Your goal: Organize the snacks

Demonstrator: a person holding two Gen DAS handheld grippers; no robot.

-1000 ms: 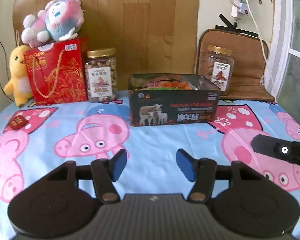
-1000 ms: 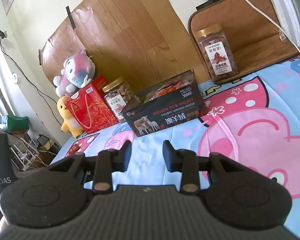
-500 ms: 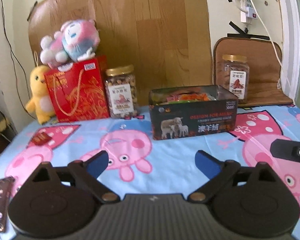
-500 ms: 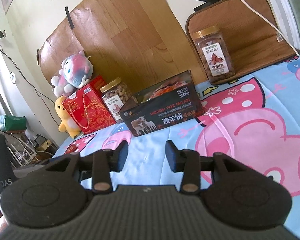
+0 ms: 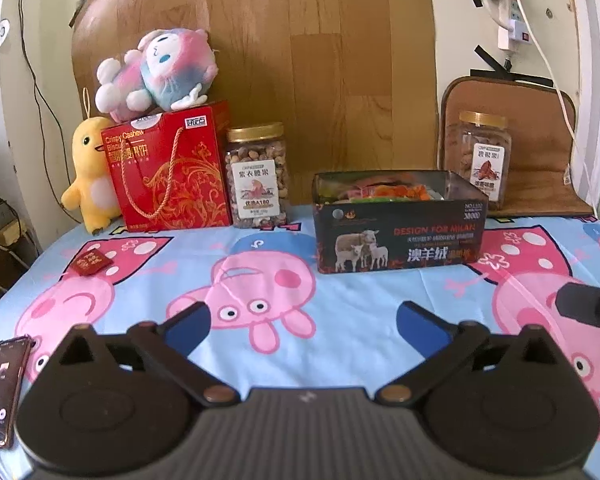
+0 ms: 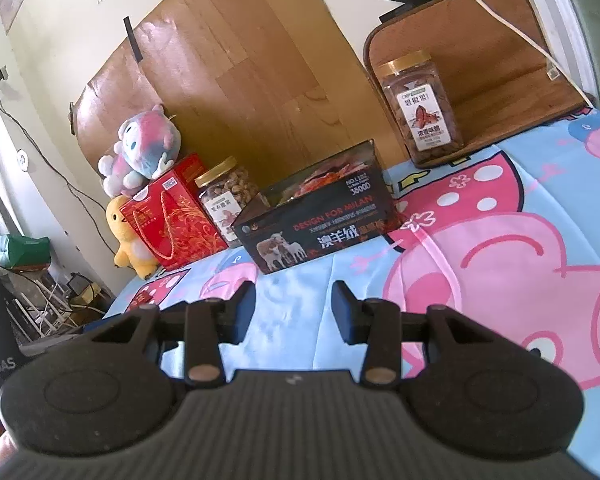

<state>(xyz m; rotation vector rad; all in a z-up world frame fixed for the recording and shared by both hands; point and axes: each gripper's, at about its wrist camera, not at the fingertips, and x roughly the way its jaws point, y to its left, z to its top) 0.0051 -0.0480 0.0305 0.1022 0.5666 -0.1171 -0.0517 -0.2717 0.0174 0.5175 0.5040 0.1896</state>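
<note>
On the far side, the black box (image 5: 400, 236) already holds snacks; one red packet (image 5: 89, 262) remains left, my left gripper (image 5: 302, 326) wide, right gripper (image 6: 293, 307) narrower, both empty.

Pale-blue tablecloth (image 5: 360, 304) with pink cartoon pigs — red gift box (image 5: 172, 168) with gold swirls, yellow plush duck (image 5: 86, 172).

Daylight comes in from my right, bright on the blue cartoon cloth (image 5: 360, 292) and washing out its pink patches in my right wrist view. The wooden panel (image 6: 240, 80) carries a soft sheen. Both views are slightly soft and hazy, with strong fisheye bending at the edges and dark corners. My own jaws cast only faint shadows below them
</note>
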